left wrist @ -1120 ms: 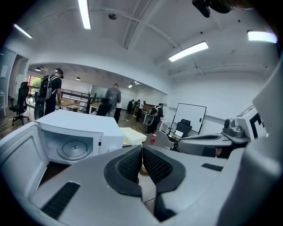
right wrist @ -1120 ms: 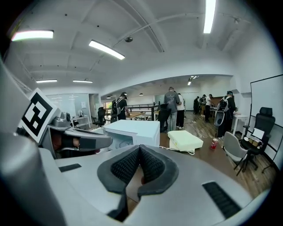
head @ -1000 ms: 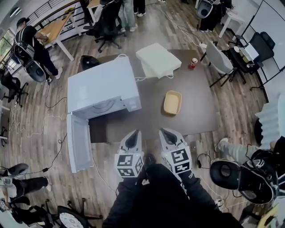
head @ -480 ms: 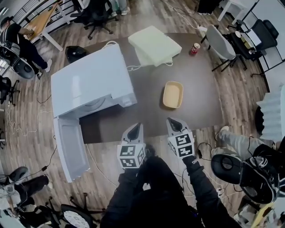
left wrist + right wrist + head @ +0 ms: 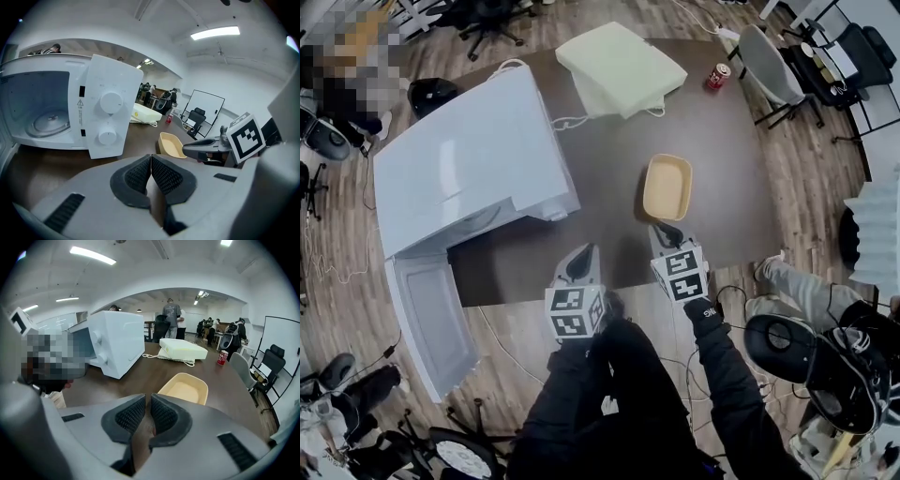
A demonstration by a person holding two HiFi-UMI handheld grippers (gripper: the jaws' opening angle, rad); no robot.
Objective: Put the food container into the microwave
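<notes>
Zero steps done, by my reading: food container sits on the table just ahead of right gripper, well apart from the open microwave; left gripper and right both show fingers pressed together on nothing, so grasp, carry and placing remain.

Bright ceiling strip lighting, sharp focus, strong fisheye edges

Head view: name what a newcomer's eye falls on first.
The big white microwave fills the left of the table, its door swung open. A tan food container sits empty at centre, just ahead of the right gripper. The left gripper hangs alongside, both shut.
</notes>
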